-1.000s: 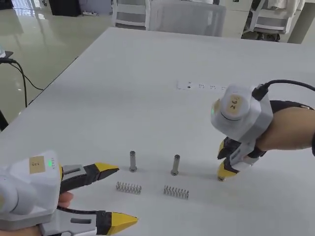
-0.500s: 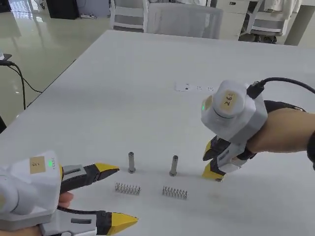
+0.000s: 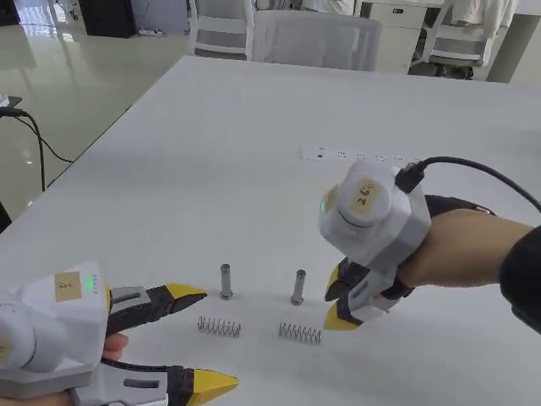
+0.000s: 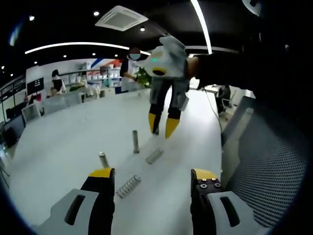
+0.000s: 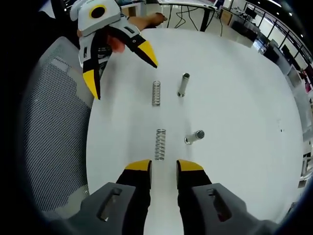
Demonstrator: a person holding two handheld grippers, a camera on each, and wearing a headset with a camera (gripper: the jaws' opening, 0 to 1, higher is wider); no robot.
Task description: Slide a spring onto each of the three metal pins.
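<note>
Two upright metal pins (image 3: pixel 226 281) (image 3: pixel 298 287) stand on the white table (image 3: pixel 254 152). A loose spring lies flat in front of each, the left spring (image 3: pixel 219 326) and the right spring (image 3: pixel 300 333). My right gripper (image 3: pixel 335 306) hovers just right of the right spring, jaws slightly open and empty. In its own view the right gripper (image 5: pixel 164 166) points at the near spring (image 5: pixel 160 143), with a pin (image 5: pixel 194 137) beside it. My left gripper (image 3: pixel 204 338) rests open at the near left. A third pin (image 4: pixel 155 130) peeks between the right gripper's tips in the left gripper view.
A white power strip (image 3: pixel 351 155) lies flat on the table's far middle. A black cable (image 3: pixel 473 169) trails from the right gripper. Chairs (image 3: pixel 313 38) stand beyond the far edge. The table's left edge runs diagonally above the floor (image 3: pixel 68 76).
My right gripper has moved left from the rightmost pin to beside the right-hand spring. The left gripper, pins and springs have stayed put.
</note>
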